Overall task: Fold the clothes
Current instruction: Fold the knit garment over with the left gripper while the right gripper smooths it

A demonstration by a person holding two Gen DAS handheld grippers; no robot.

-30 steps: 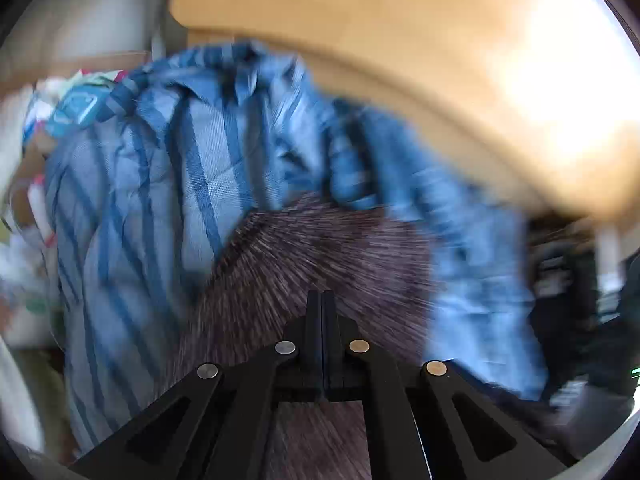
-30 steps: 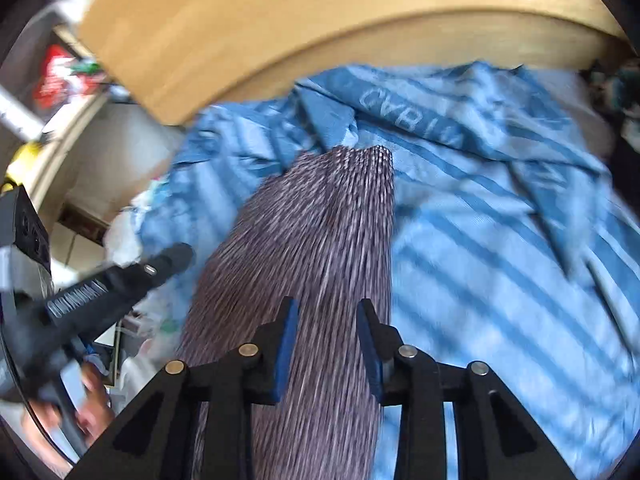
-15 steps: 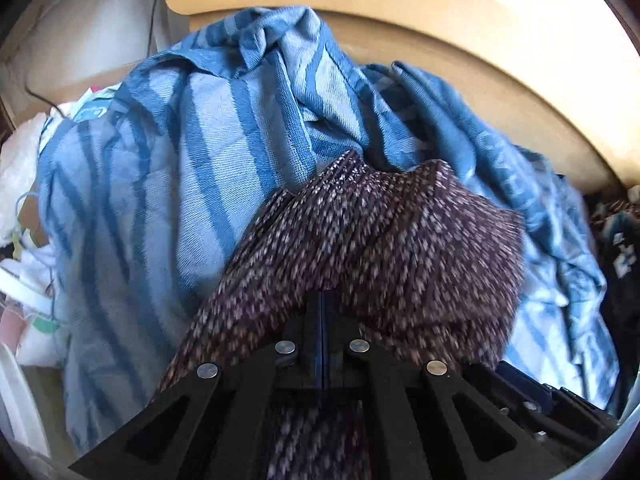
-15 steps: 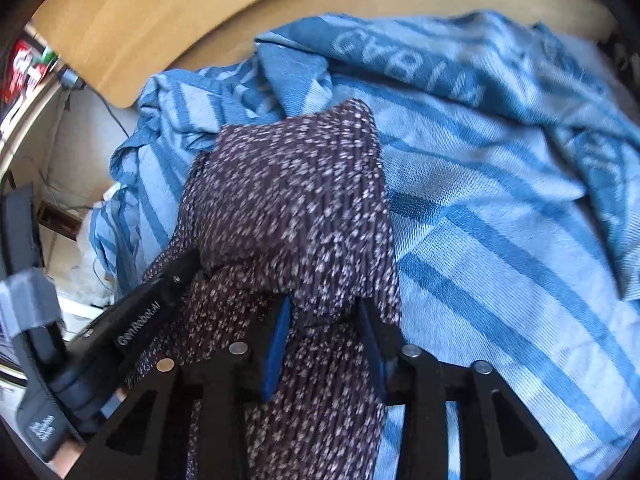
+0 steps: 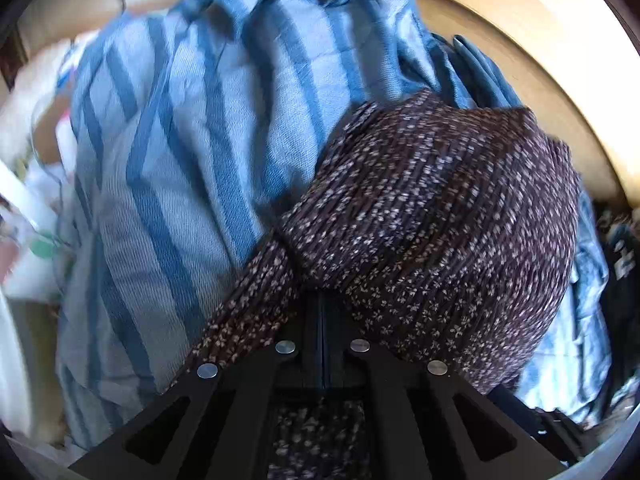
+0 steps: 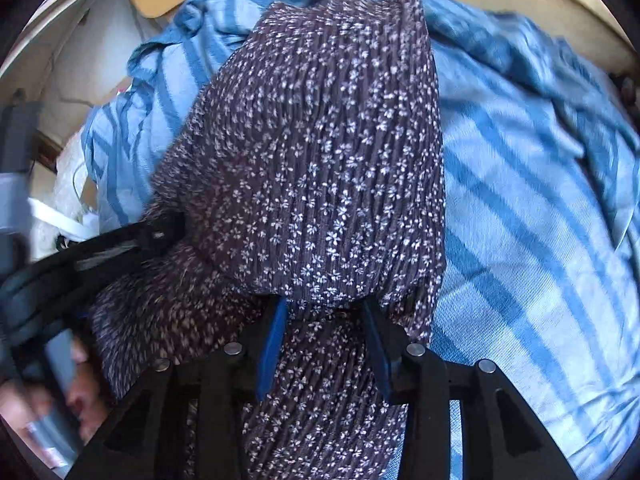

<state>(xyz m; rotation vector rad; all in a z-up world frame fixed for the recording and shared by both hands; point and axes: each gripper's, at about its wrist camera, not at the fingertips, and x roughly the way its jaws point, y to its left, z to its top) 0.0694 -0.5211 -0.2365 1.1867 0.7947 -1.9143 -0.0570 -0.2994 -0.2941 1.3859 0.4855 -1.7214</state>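
where blue striped cloth [image 6: 520, 200] spreads — wooden board [image 5: 560, 60] behind

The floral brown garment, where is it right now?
The floral brown garment lies draped over the blue striped cloth, centre of both wrist views.

The left gripper [image 5: 322, 312] points steeply down with its jaws squeezed tight together. The right gripper [image 6: 324, 312] points down too, and its two blue pads [image 6: 272, 340] stand a little apart. At the left edge of the right wrist view, a hand [image 6: 60, 392] holds the left gripper's handle.
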